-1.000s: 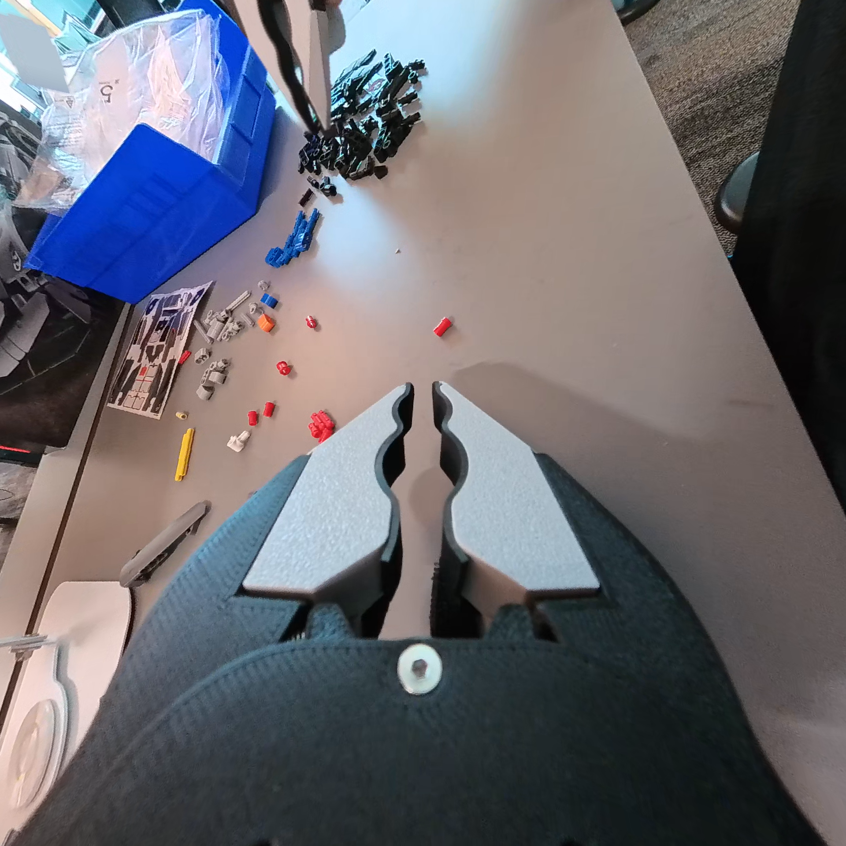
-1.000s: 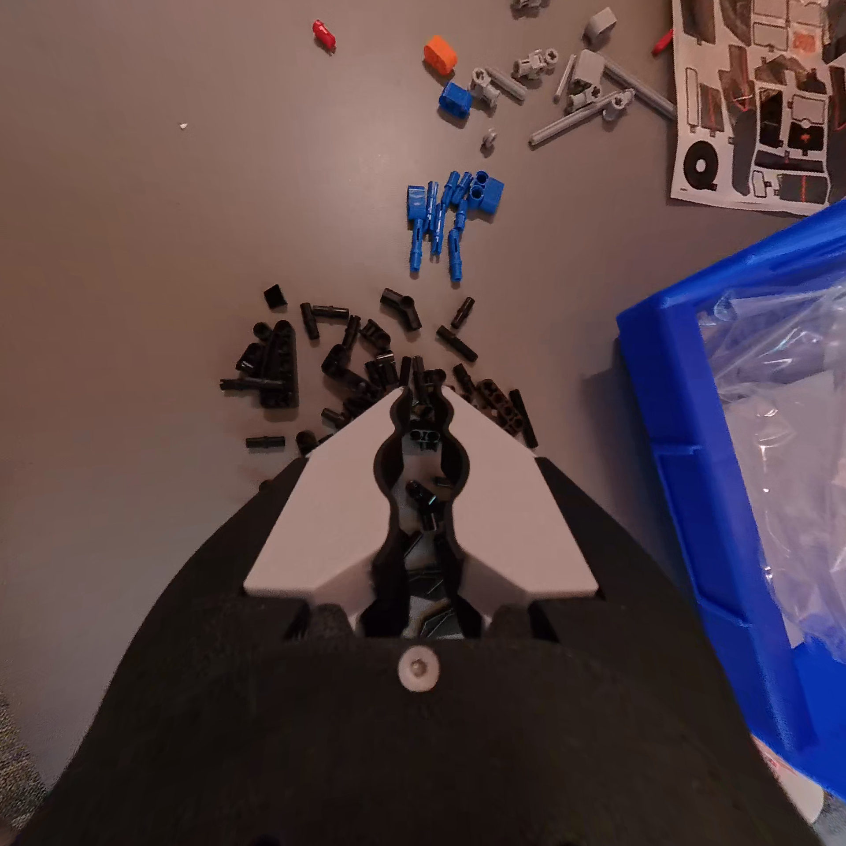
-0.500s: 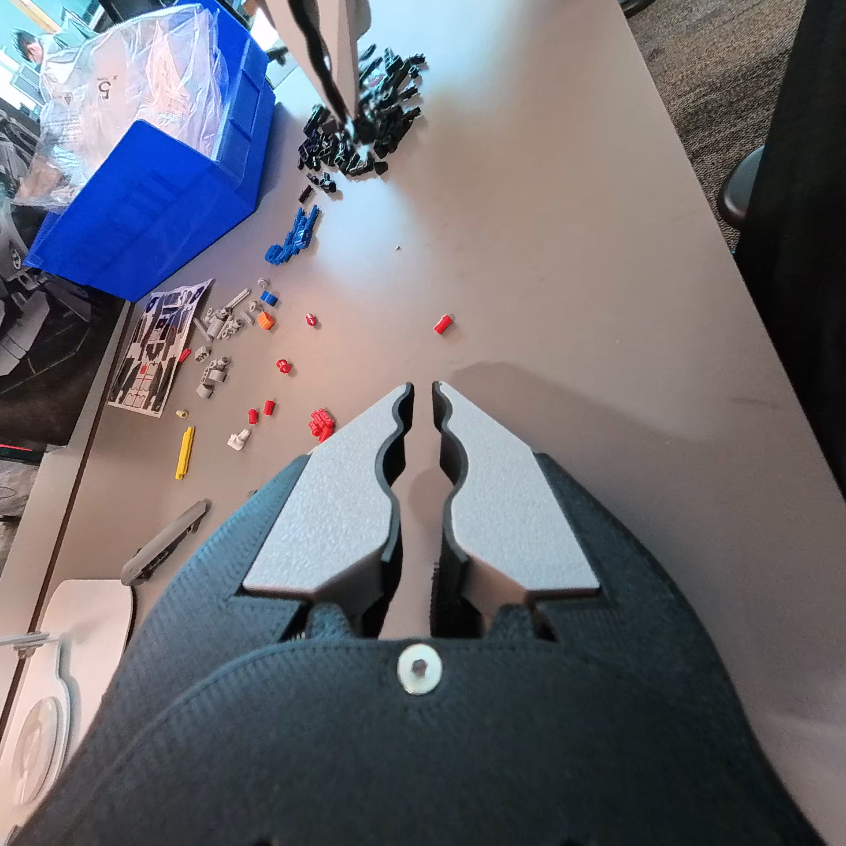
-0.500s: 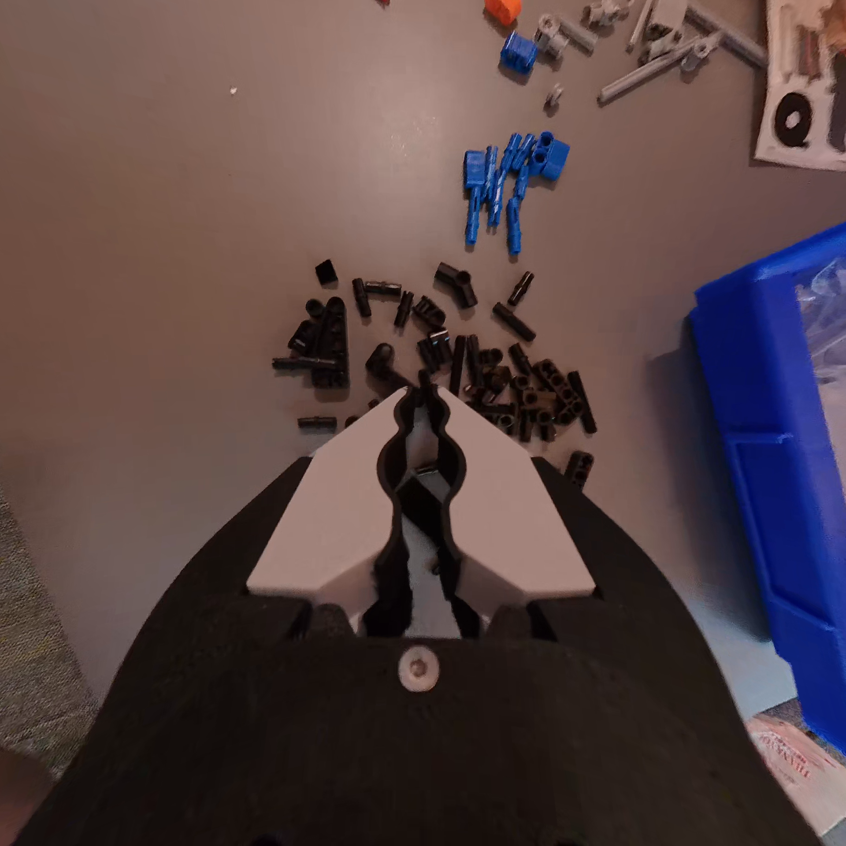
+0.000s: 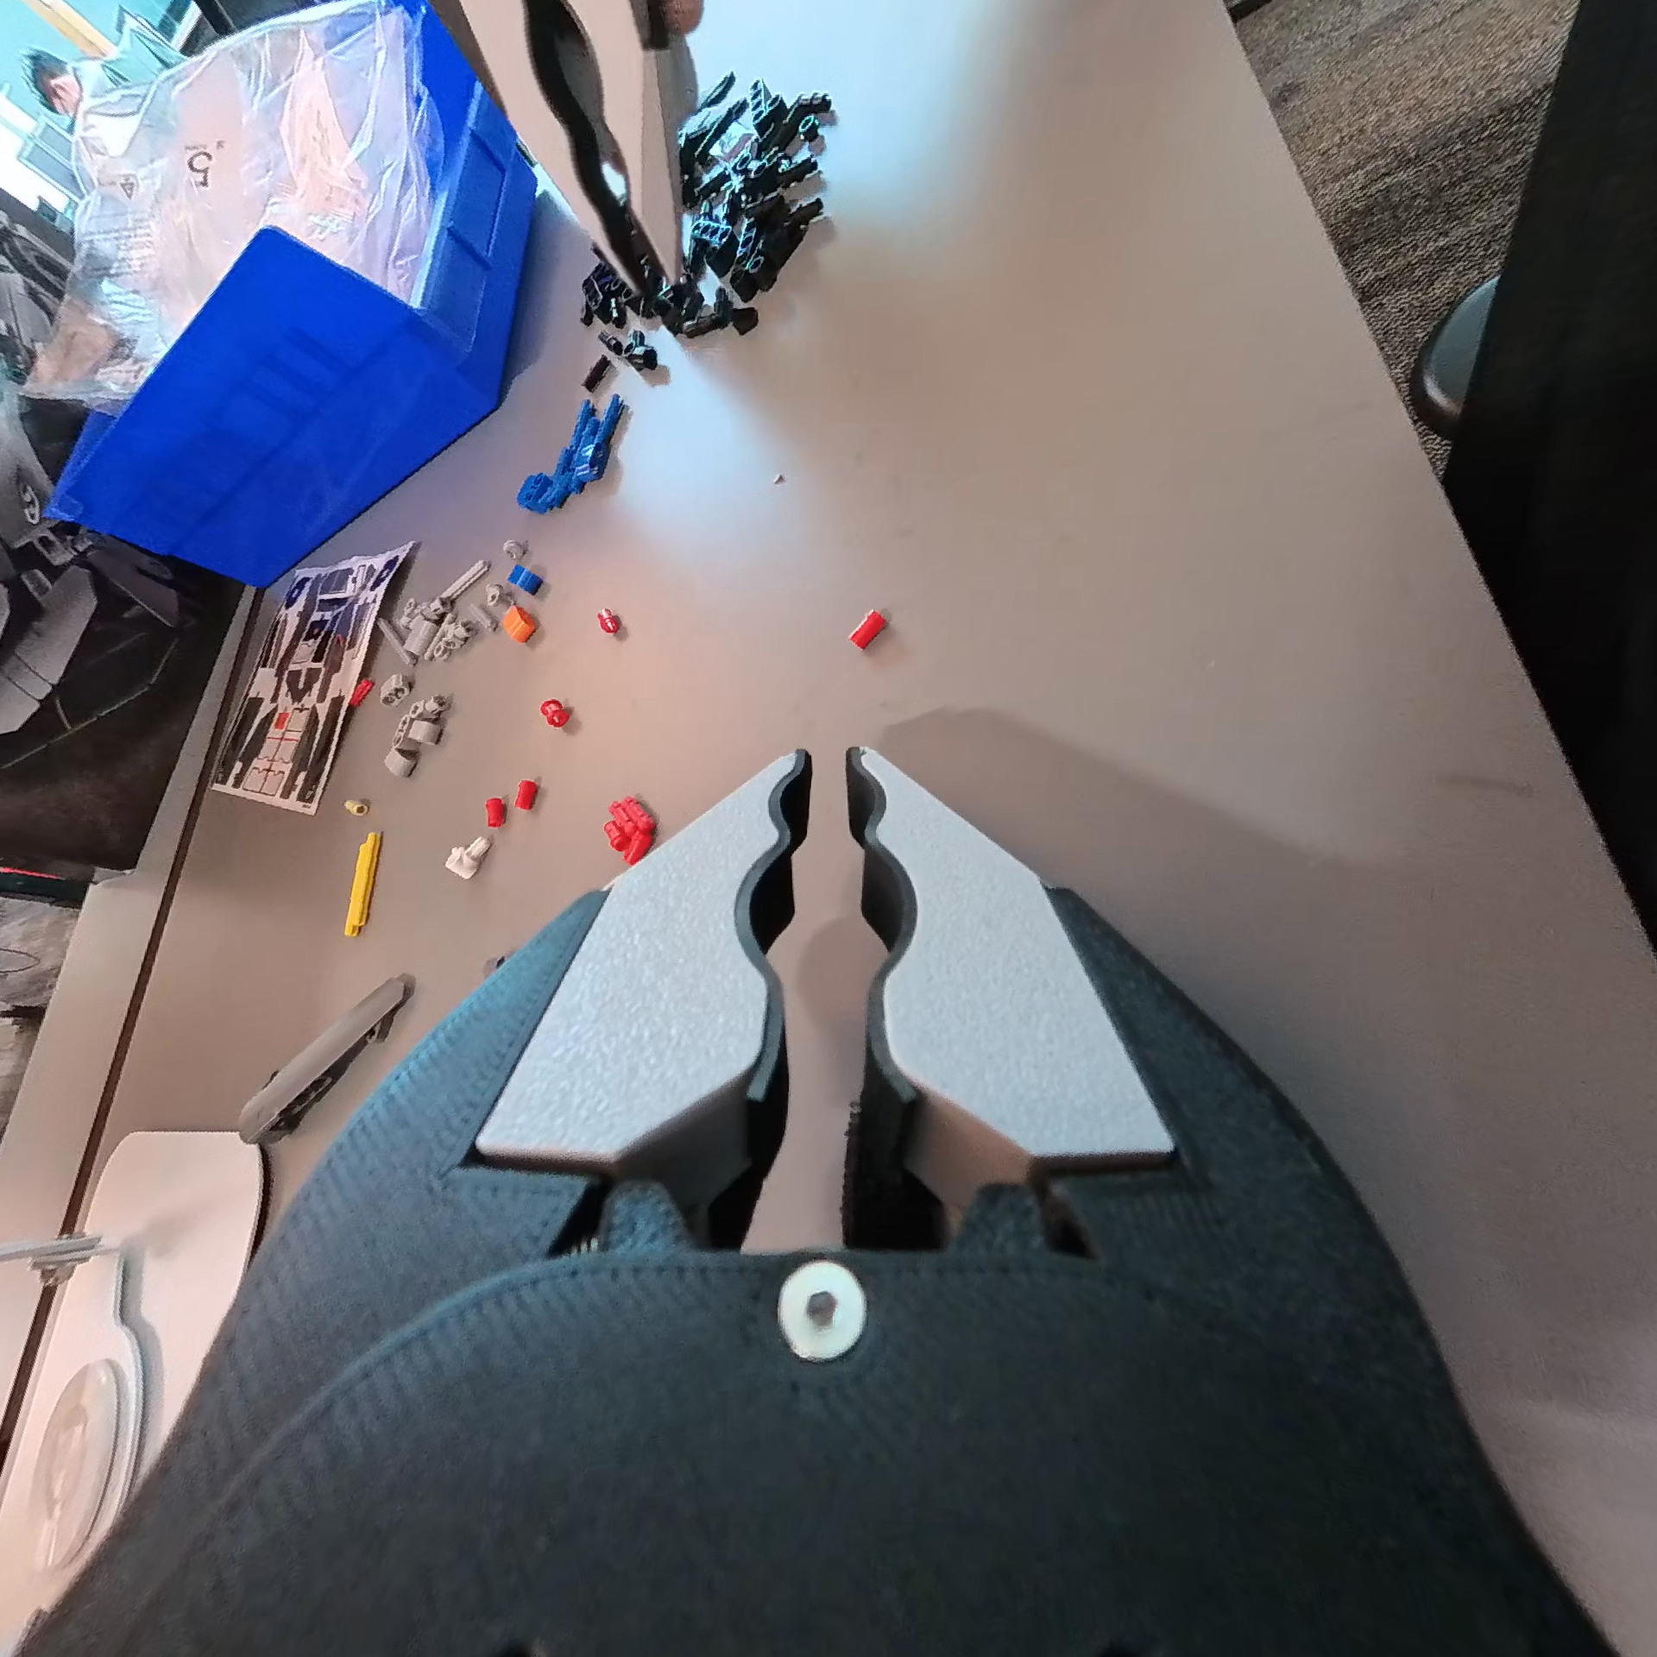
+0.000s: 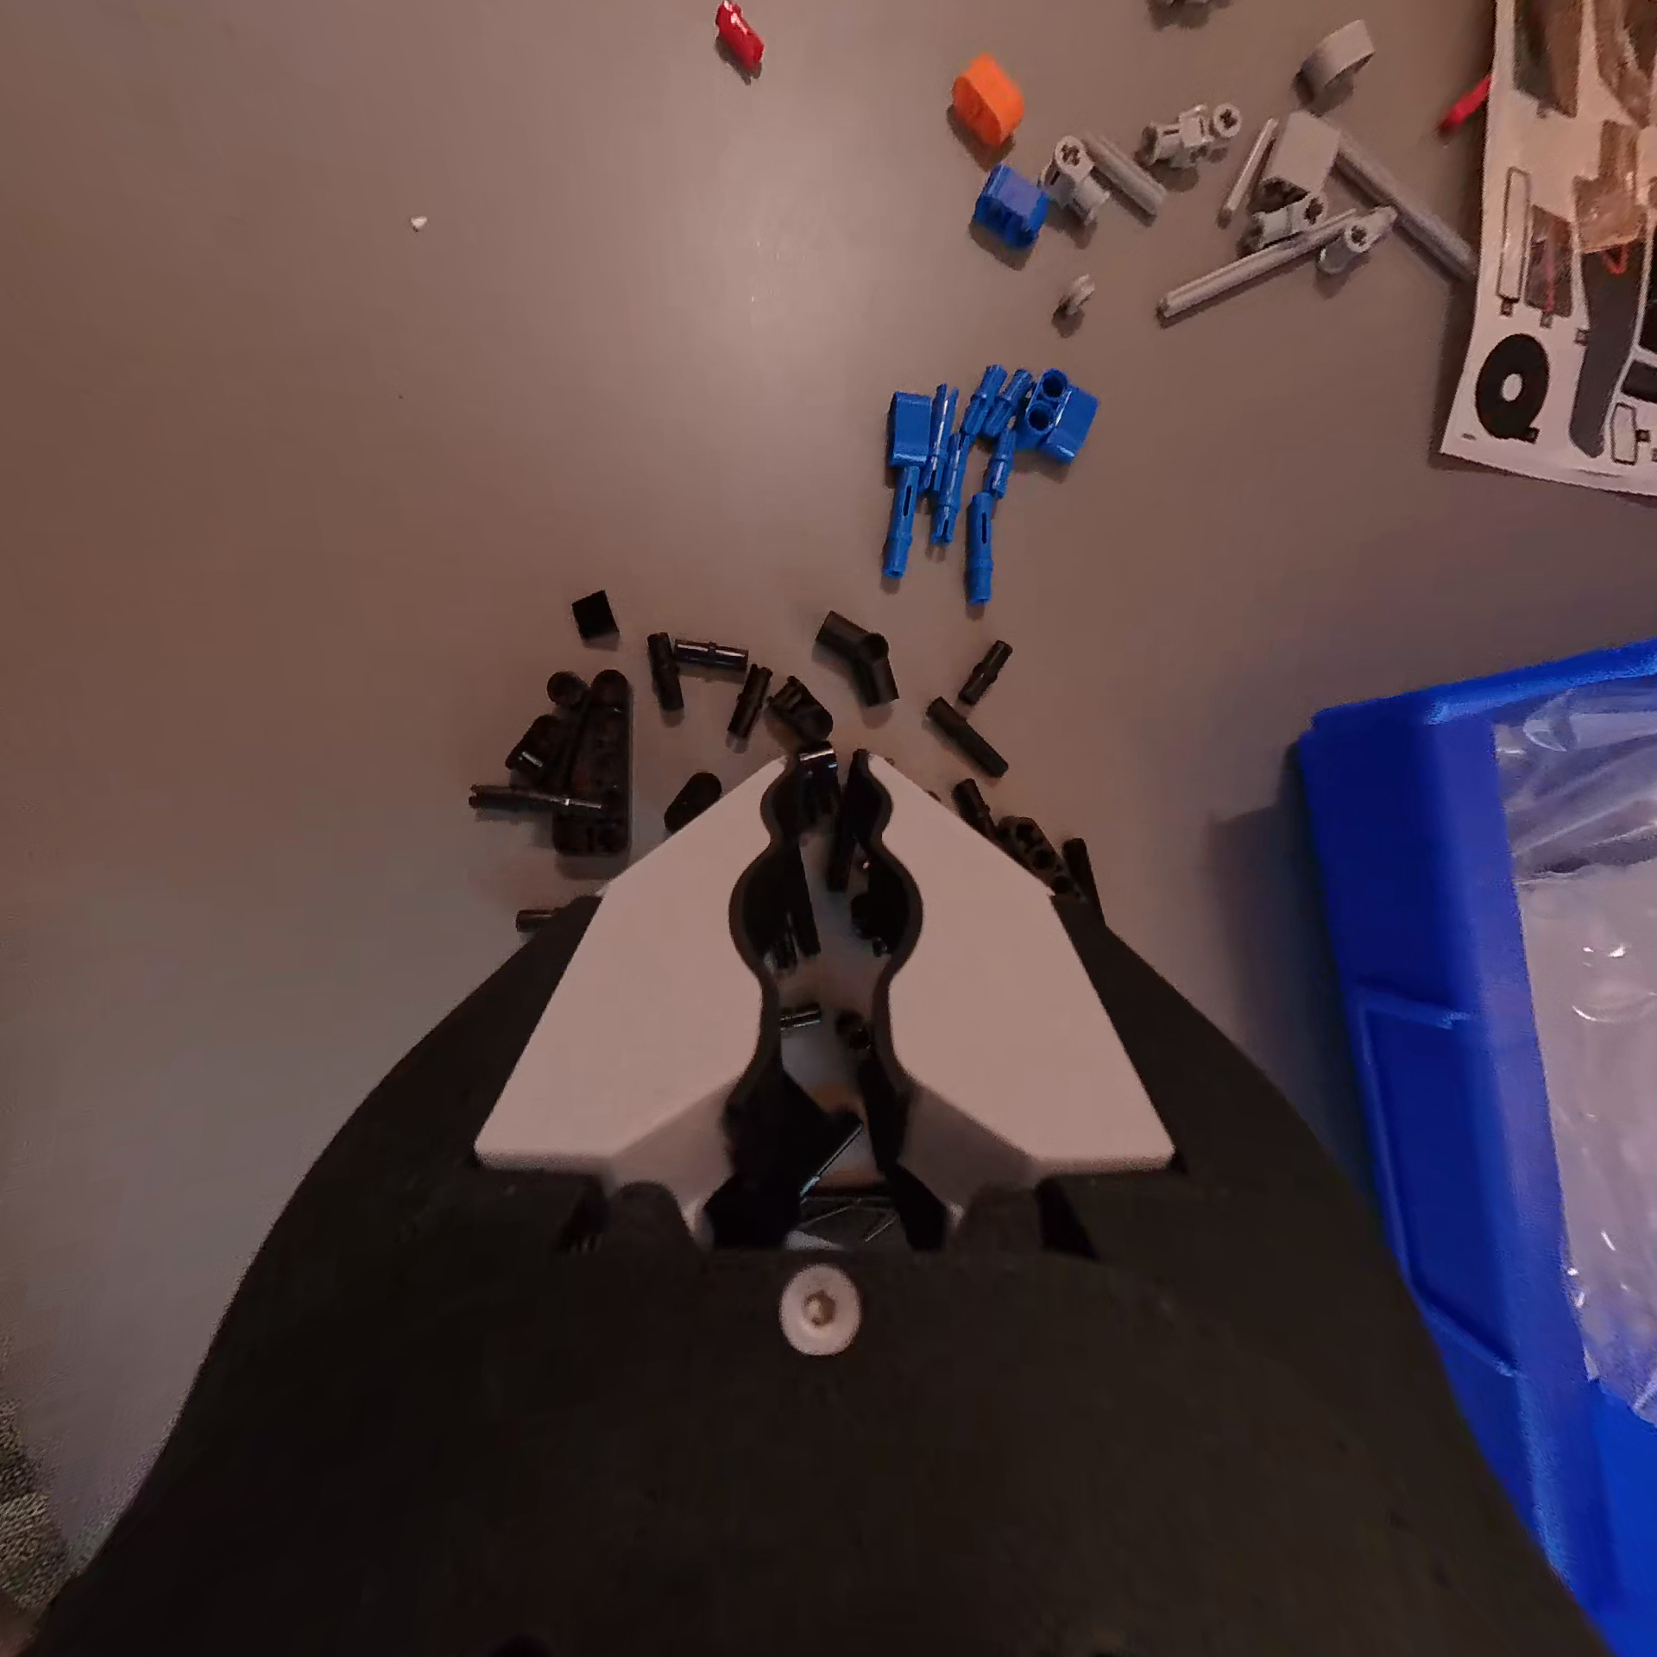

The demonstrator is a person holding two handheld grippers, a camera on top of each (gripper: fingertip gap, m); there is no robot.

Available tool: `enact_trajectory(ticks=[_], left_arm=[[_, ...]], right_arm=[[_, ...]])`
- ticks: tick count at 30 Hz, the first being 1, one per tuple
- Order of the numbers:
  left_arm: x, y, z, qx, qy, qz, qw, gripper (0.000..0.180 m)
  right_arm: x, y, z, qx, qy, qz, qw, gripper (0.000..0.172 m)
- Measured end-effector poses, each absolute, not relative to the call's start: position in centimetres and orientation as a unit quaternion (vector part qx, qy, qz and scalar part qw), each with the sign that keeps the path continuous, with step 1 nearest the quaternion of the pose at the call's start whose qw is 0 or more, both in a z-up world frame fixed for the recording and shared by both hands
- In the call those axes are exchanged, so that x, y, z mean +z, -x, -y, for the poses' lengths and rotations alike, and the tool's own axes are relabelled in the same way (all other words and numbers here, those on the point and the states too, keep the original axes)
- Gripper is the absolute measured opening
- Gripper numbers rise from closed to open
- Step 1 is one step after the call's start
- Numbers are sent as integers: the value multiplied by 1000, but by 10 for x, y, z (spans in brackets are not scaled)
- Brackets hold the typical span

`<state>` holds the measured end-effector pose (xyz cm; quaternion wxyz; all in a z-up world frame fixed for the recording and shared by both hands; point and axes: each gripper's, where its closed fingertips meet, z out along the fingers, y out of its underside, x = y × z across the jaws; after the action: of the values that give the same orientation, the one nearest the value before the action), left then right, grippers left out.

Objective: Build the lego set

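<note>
Inventory from my remote station, tabletop:

1. Left tool: the 2 fingers stand a narrow slit apart with nothing between them. It hangs over a bare patch of tabletop. Nearest items: a cluster of red pieces just to its left, and 1 red piece ahead of the tips.
2. Right tool: tips down at the near edge of the black pieces, fingers slightly parted. 1 black pin sits at the tips against the left finger. I cannot tell whether both pads press on it. More black pieces show through the slot between the fingers.
3. Blue pieces: small group beyond the black pieces, apart from them.
4. Grey pieces and 1 orange piece: farther out, near the sticker sheet.
5. Blue bin: right of the right tool, holding a clear plastic bag.
6. Yellow piece: left of the left tool, well apart.
</note>
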<state>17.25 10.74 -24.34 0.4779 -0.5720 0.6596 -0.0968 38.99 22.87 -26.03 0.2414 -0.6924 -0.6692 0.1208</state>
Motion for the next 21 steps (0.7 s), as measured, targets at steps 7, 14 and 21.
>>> enact_trajectory(ticks=[7, 14, 21], left_arm=[[-245, -173, -107, -100, 572, -661, 475, 6], [-244, -174, -107, -100, 570, -663, 475, 6], [-237, -177, -98, -100, 556, -672, 479, 6]], right_arm=[[-267, -390, -226, 136, 699, 667, 220, 4], [-262, -389, -228, 138, 692, 668, 236, 4], [-223, -363, -209, 137, 661, 681, 284, 4]])
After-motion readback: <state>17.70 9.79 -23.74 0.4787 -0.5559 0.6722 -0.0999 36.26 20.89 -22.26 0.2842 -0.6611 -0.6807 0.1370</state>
